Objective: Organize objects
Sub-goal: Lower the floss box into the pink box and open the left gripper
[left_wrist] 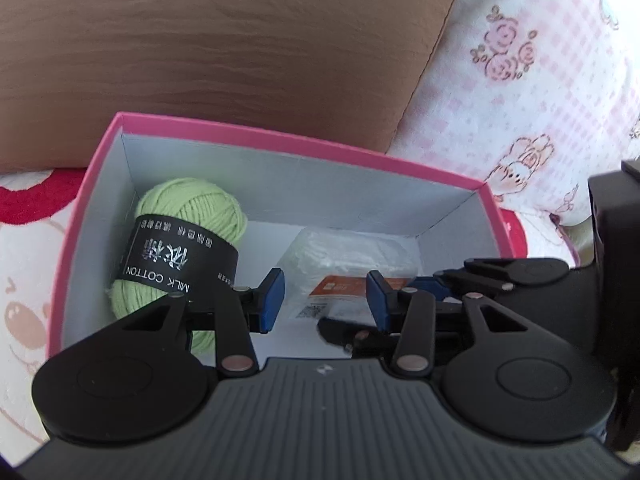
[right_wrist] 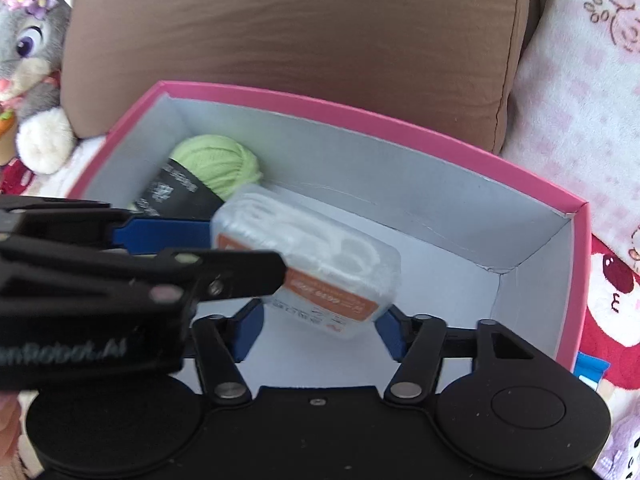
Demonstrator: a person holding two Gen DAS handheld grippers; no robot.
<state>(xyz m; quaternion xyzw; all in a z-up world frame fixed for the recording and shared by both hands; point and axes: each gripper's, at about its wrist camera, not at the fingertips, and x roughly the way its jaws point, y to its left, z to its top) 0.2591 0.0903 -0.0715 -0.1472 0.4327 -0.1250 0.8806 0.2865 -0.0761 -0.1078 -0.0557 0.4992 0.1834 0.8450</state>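
A pink box with a grey-white inside stands on the bed; it also shows in the right wrist view. A green yarn ball with a black "MILK COTTON" band lies at its left end. A clear plastic case with an orange label lies in the middle. My left gripper is open above the box, just before the case. My right gripper is open, its blue pads either side of the case's near edge. The left gripper crosses the right wrist view.
A brown cushion leans behind the box. Pink-and-white printed bedding lies to the right. A grey stuffed rabbit sits at the far left. A red plush lies right of the box.
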